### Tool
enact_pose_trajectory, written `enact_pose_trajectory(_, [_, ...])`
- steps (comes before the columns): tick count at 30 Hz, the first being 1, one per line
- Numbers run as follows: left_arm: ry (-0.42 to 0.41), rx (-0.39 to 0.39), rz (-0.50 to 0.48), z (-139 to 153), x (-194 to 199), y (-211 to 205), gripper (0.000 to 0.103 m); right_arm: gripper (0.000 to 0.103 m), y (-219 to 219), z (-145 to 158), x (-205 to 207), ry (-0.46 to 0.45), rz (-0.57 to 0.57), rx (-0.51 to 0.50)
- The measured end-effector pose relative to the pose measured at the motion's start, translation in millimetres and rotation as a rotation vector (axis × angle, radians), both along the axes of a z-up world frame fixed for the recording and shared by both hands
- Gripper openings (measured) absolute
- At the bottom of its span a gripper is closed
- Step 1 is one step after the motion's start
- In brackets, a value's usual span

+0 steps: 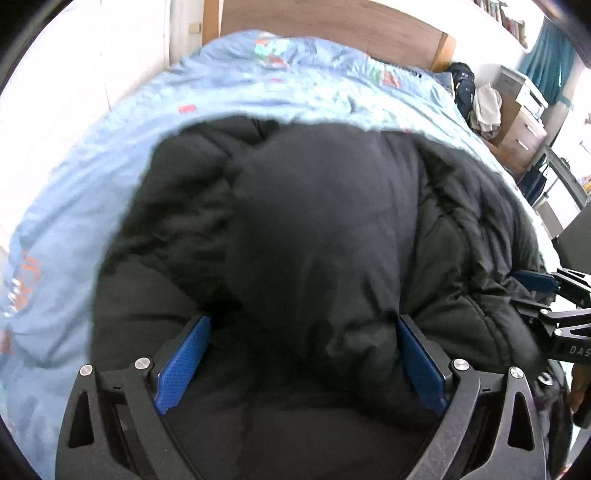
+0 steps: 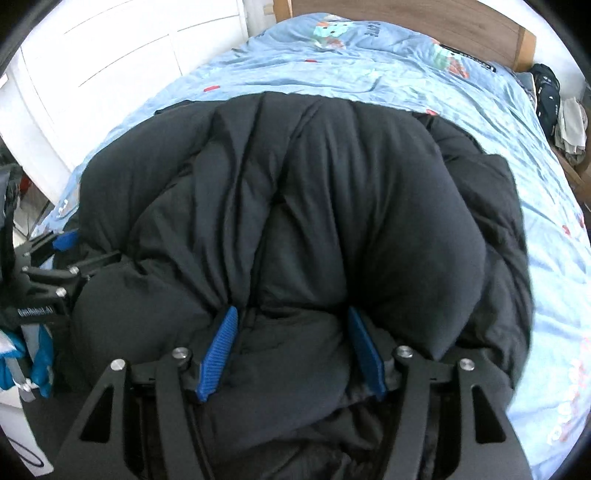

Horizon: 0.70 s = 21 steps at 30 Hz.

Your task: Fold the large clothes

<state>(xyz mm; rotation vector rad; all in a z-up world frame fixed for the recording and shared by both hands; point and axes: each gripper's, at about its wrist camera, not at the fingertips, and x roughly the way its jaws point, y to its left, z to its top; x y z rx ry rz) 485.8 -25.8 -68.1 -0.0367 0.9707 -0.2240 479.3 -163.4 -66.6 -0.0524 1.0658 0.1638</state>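
Observation:
A large black puffer jacket (image 1: 314,221) (image 2: 332,184) lies bunched on a light blue printed bedcover (image 1: 258,85) (image 2: 369,62). My left gripper (image 1: 303,365) stands wide open over the jacket's near edge, and a puffy fold bulges between its blue pads (image 1: 184,362) without being pinched. My right gripper (image 2: 291,354) holds a thick fold of the jacket between its blue pads (image 2: 219,350), with creases running into the left pad. Each gripper shows at the edge of the other's view: the right gripper (image 1: 546,295) and the left gripper (image 2: 55,258).
A wooden headboard (image 1: 332,22) (image 2: 406,14) closes the far end of the bed. White wardrobe doors (image 2: 110,55) stand to the left. A dark bag (image 1: 463,85) and wooden drawers (image 1: 524,129) with clothes piled beside them stand to the right.

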Motion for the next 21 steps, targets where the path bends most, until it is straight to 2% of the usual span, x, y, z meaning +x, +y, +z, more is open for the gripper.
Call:
enact_pose_trajectory(5, [-0.095,-0.004,-0.032,41,-6,-2,0.097,0.061,0,37,-22,-0.044,0.019,0.004])
enact_pose_trajectory(8, [-0.110,-0.016,-0.084,46,2,-19,0.097,0.062,-1,52,-28,-0.076,0.028,0.021])
enact_pose_trajectory(11, [-0.080,-0.008,-0.111,29,7,-32,0.097,0.063,-1,51,-28,-0.078,0.029,0.020])
enact_pose_trajectory(14, [-0.025,0.012,-0.115,-2,13,-39,0.097,0.063,-5,32,-24,-0.047,0.015,0.018])
enact_pose_trajectory(21, [-0.007,-0.011,-0.089,-32,9,-36,0.099,0.065,-12,-7,-17,-0.020,0.038,0.014])
